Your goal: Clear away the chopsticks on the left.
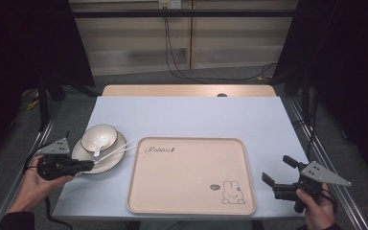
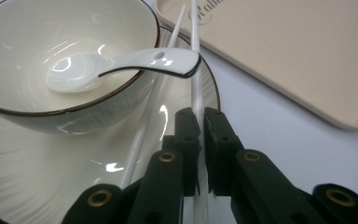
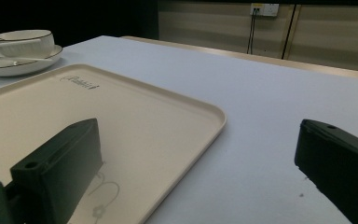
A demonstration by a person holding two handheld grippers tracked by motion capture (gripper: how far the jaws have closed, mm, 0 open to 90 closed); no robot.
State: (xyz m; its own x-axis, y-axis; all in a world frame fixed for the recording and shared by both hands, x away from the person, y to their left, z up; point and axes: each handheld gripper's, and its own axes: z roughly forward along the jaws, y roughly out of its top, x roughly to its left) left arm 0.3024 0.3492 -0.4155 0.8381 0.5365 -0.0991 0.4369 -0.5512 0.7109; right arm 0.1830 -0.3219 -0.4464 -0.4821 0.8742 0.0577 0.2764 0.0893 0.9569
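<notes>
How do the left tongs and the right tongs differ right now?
The left tongs are shut on a white chopstick over the plate; the right tongs stand wide open and hold nothing. The left tongs sit left of the tray, the right tongs off its right edge, above bare table. Both are black, hand-held, and point inward toward the tray.

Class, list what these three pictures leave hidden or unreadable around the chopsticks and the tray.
- Near end of the gripped chopstick: left gripper view, hidden by the left gripper.
- Second chopstick: left gripper view, its lower end hidden behind the same gripper.
- Tray: right gripper view, near part cut by the picture edge.
- Tray lettering: high view, too small to read surely.
</notes>
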